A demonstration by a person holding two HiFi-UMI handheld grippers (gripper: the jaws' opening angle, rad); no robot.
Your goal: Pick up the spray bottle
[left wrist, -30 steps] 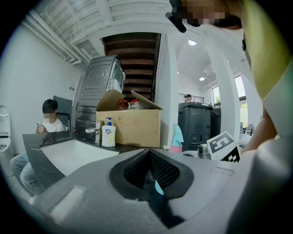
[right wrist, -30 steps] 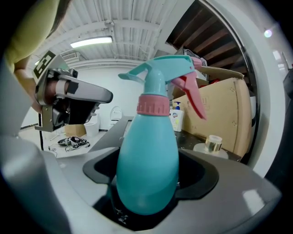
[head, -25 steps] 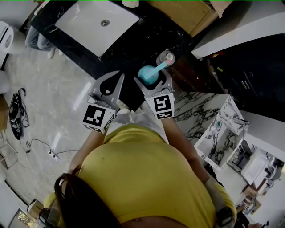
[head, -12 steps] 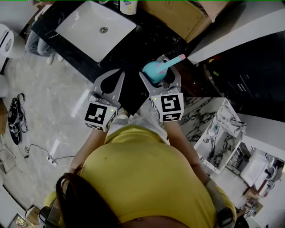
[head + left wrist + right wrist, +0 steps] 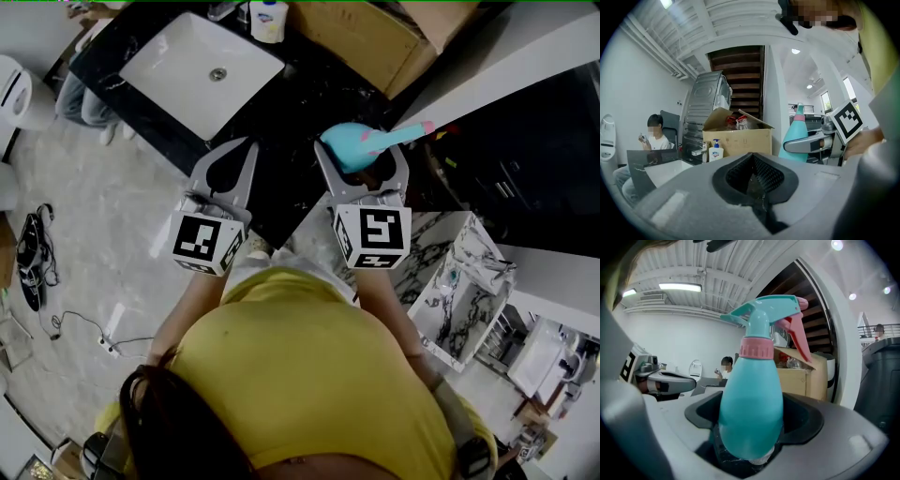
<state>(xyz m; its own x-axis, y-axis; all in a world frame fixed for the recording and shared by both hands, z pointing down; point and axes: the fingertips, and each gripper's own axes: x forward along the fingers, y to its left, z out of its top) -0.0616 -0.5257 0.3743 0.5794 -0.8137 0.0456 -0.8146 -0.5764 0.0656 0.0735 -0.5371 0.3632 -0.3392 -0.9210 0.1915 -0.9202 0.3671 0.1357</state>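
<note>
In the head view, your right claw point(image 5: 359, 157) has risen and swung rightward over the last second. It carries the teal plastic spray bottle with the pink trigger point(image 5: 347, 142), and its marker cube now looks larger. From that I judge the bottle is clear of the black marble countertop point(image 5: 281, 117) and the pick-up is all but done. Your left claw point(image 5: 239, 155) has hardly shifted and sits just left of the right one. The counter's near edge runs beneath both claws. A brown cardboard box point(image 5: 375, 37) lies ahead of the right claw, and a white rectangular sink point(image 5: 202, 61) lies ahead-left of the left claw.

In the left gripper view, the left claw is clenched on nothing. The bottle stands upright off to its right, pinched in the other claw.

In the right gripper view, the jaws are clamped on the bottle's rounded lower body. The bottle is upright with open air around its head. You look to have free room above, and the box is the nearest obstacle ahead.
</note>
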